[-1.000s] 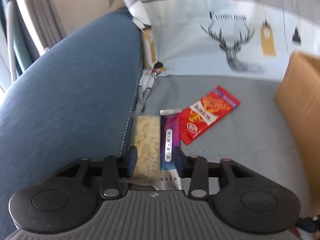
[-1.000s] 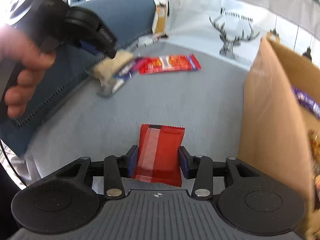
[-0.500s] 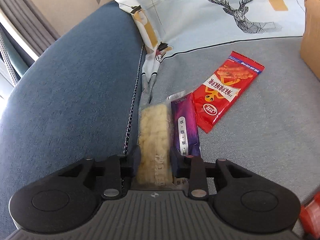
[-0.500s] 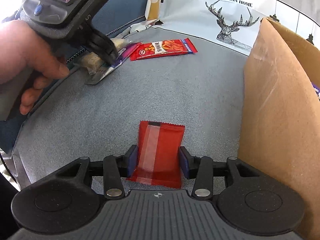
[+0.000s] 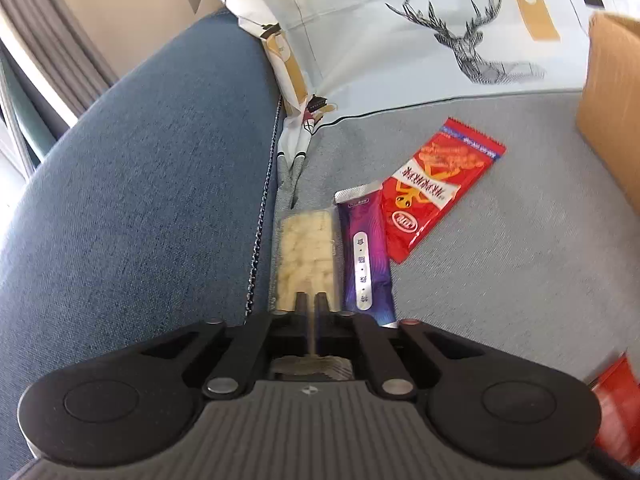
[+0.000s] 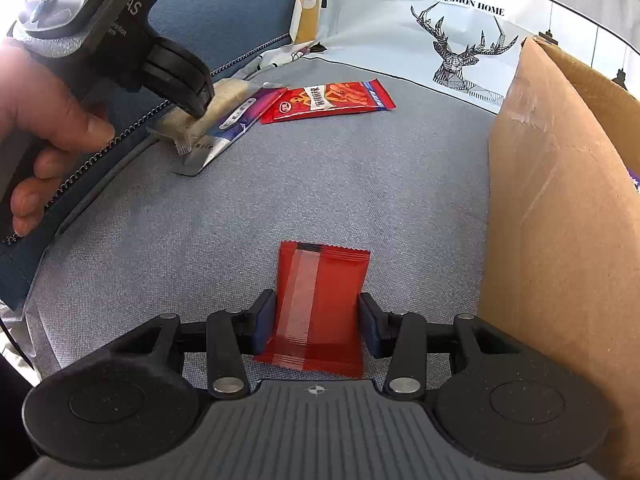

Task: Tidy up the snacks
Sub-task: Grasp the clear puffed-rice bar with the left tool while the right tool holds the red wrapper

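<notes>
Clear-wrapped rice cracker bar (image 5: 306, 248) on the grey cushion (image 5: 500, 280) by the armrest, left gripper (image 5: 307, 300) clenched on it. Right gripper (image 6: 318, 320) spread around red packet (image 6: 320, 300), not squeezing. Pickup step; next, lift toward cardboard box (image 6: 560, 200).

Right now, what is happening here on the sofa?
A person is sorting snacks with two handheld grippers. The left gripper is shut on the pale rice-cracker bar, beside a purple packet. The right gripper straddles a plain red packet, next to the cardboard box.
</notes>
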Demonstrator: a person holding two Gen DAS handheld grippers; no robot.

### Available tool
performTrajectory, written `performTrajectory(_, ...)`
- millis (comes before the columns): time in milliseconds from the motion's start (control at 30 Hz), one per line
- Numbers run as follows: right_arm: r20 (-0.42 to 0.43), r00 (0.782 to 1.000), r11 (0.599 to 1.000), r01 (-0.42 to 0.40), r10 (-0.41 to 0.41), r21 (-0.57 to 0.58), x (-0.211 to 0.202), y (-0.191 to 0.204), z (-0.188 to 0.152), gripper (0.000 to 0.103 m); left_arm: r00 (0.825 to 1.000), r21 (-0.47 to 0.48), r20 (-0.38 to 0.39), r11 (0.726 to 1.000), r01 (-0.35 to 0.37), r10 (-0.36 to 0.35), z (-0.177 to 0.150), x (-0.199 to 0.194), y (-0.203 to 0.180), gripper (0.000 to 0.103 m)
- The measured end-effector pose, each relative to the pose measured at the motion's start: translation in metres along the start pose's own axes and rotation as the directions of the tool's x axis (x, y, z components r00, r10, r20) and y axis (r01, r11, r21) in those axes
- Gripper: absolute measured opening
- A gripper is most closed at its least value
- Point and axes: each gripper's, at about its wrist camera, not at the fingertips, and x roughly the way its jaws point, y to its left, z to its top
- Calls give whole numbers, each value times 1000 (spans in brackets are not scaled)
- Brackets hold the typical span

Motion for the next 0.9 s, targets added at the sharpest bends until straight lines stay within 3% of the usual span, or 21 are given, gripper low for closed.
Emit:
performTrajectory(33, 0, 1000, 1000, -1, 1, 0, 0, 0, 0, 46, 1000, 26, 9, 1000, -18, 18, -1, 0, -3, 24)
performTrajectory(67, -1, 1000, 1000, -2, 2, 0, 0, 0, 1, 46, 999, 54, 12, 998, -34, 33, -1, 0, -7, 39)
performTrajectory(100, -2, 1000, 1000, -4, 4, 0, 1, 0, 1, 46, 999, 79, -2, 996, -47, 48, -1, 4, -11, 41)
performTrajectory(200, -2, 1000, 1000, -6, 6, -4, 1, 0, 2, 46, 995, 130, -44, 988, -83, 90, -3, 17, -17, 42)
performTrajectory(367, -3, 1000, 1000, -10, 10, -5, 1, 0, 2, 46, 997, 59, -50, 996, -64, 67, 3, 15, -10, 39)
performTrajectory(467, -1, 1000, 1000, -9, 9, -8, 1, 0, 2, 46, 1000, -15, -5, 1000, 6, -6, 9, 1, 0, 0)
performTrajectory(533, -1, 1000, 1000, -8, 8, -9, 1, 0, 2, 46, 997, -58, 20, 996, 72, -71, 10, -12, 4, 0)
performTrajectory(600, -1, 1000, 1000, -8, 8, -9, 1, 0, 2, 46, 988, -80, -9, 985, 150, -151, 6, -16, 5, 0)
performTrajectory(667, -1, 1000, 1000, -7, 7, -10, 0, 1, 2, 46, 989, -88, -6, 985, 150, -151, 5, -19, 8, 1)
performTrajectory(733, -1, 1000, 1000, -6, 6, -11, 0, 1, 2, 46, 995, -68, 14, 992, 102, -102, 5, -21, 8, 4)
performTrajectory(767, -1, 1000, 1000, -8, 8, -11, 0, 1, 2, 46, 997, -52, 13, 996, 76, -75, 3, -20, 6, 15)
performTrajectory(800, -2, 1000, 1000, -10, 10, -11, -1, 1, 2, 46, 999, -28, 9, 999, 44, -43, 2, -16, 3, 35)
performTrajectory(867, -4, 1000, 1000, -12, 12, -12, -1, 1, 2, 46, 1000, 40, -2, 999, -24, 24, 1, -7, -9, 47)
performTrajectory(900, -4, 1000, 1000, -13, 13, -10, -1, 1, 3, 46, 999, 74, -13, 996, -46, 47, -1, -3, -14, 47)
